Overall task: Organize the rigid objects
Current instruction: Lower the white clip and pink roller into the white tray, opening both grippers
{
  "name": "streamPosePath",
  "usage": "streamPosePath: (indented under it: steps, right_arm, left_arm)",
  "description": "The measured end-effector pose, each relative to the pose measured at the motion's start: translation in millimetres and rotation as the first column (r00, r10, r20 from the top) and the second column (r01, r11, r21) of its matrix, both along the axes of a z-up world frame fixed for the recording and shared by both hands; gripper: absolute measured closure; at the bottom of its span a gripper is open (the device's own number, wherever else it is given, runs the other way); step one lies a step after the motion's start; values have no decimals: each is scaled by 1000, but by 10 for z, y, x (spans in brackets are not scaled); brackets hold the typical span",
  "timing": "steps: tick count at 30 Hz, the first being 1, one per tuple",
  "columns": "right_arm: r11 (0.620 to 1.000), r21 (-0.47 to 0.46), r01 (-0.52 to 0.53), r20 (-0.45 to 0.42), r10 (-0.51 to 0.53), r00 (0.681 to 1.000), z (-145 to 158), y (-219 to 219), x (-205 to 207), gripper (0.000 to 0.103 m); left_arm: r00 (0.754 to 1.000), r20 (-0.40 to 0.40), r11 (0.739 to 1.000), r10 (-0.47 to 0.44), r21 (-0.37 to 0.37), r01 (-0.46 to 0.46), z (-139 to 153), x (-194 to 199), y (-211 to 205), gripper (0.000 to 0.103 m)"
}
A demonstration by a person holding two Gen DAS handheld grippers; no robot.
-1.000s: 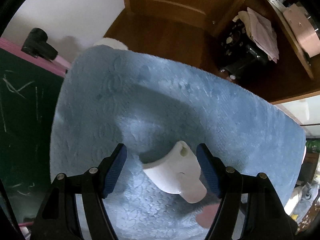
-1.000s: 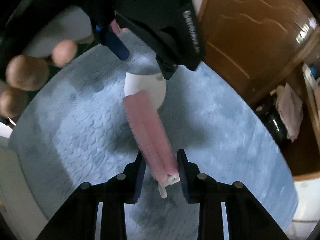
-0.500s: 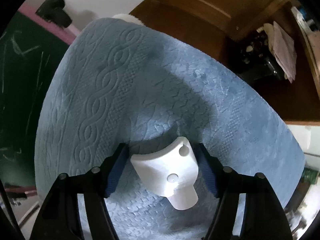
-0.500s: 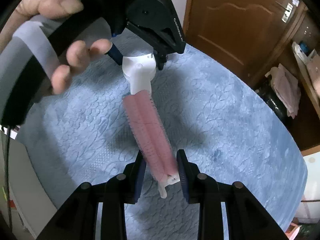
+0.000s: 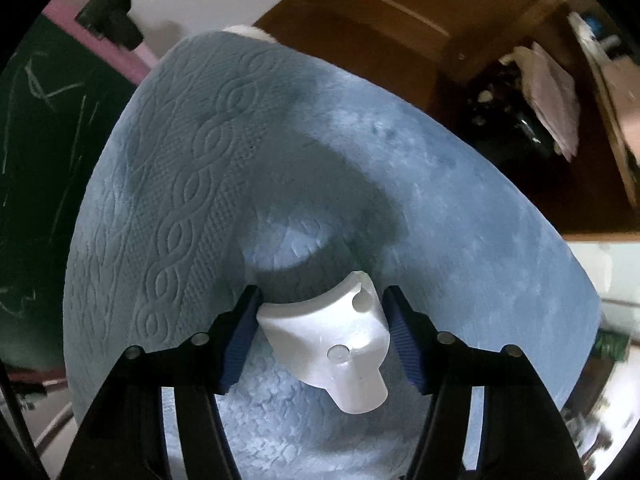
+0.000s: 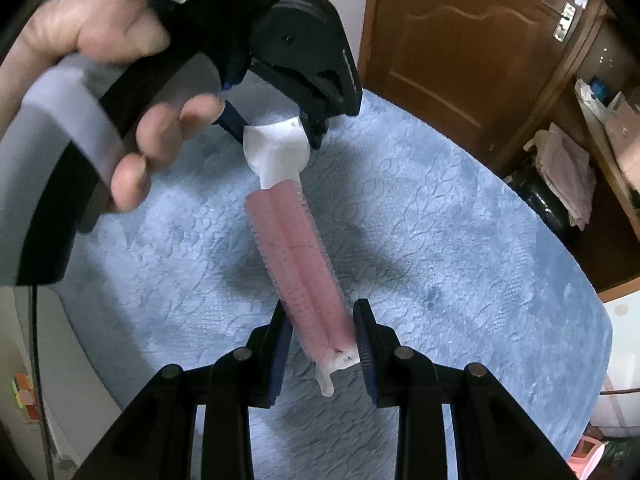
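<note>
Right wrist view — right claw [image 6: 322,332] pinches the pink brush [image 6: 298,264], left claw [image 6: 276,128] clamps its white handle [image 6: 276,152] ahead — judged best kept aligned, grips steady.

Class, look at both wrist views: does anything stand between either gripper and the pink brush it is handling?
Nothing visible does. The left gripper clamps the white handle directly, and the right gripper clamps the pink brush at its tip.

We see a white plastic holder [image 5: 334,344] between blue ribbed pads [image 5: 402,350] on black gripper arms. Pale blue blanket [image 5: 188,184], cable-knit embossed pattern. Pink bristled roller [image 6: 298,264], white tip, lower centre of the right view. Brown wooden door [image 6: 460,40] upper right. Dark green chalkboard [image 5: 36,152], pink frame, left.
</note>
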State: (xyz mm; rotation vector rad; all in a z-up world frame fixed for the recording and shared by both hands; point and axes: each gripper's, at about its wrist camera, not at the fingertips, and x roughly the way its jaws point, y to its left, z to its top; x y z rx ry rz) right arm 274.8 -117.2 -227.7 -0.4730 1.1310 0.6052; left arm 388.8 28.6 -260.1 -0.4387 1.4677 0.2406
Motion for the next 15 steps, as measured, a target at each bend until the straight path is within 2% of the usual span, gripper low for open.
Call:
streamPosePath:
  steps: [7, 11, 15]
  right_arm:
    - [999, 32, 27, 26, -27, 999, 229, -104, -149, 72]
    - [997, 58, 53, 48, -56, 997, 446, -173, -285, 72]
    - [991, 90, 95, 80, -102, 992, 758, -254, -495, 72]
  left_arm:
    - [995, 25, 995, -93, -24, 93, 332, -274, 51, 38]
    - [987, 48, 987, -156, -30, 157, 713, -506, 104, 38]
    - [966, 93, 969, -242, -15, 245, 1153, -847, 105, 37]
